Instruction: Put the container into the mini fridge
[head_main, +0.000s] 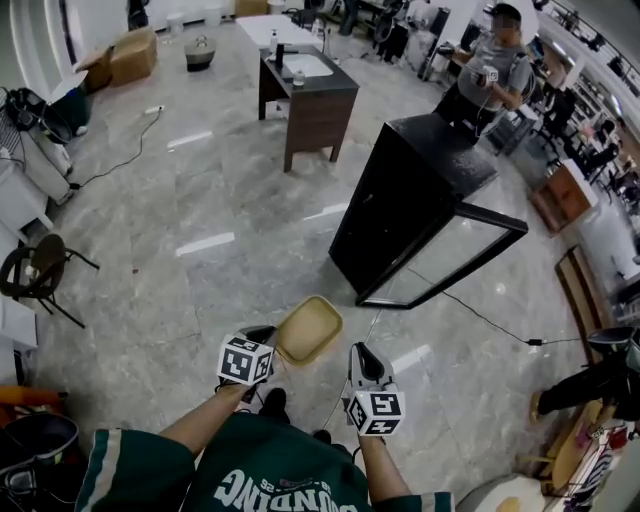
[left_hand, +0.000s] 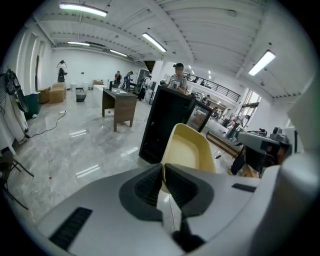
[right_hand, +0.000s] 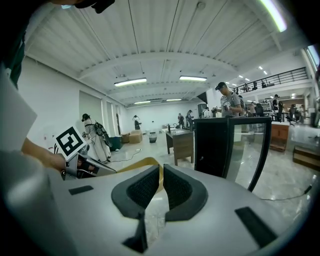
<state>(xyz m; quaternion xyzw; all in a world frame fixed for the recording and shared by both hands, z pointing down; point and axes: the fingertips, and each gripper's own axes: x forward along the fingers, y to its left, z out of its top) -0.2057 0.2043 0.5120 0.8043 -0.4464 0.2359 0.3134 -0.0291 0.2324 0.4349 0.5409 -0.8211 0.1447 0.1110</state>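
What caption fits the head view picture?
Left gripper holds a tan container; black fridge ahead, door open.

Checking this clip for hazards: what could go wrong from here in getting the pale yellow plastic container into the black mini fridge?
1. The left gripper pinches the pale yellow plastic container by a thin rim edge; it could tilt or slip.
2. A thin black cable lies on the floor beside the black mini fridge: a trip risk.
3. The fridge's glass door stands open; the container might knock its frame.
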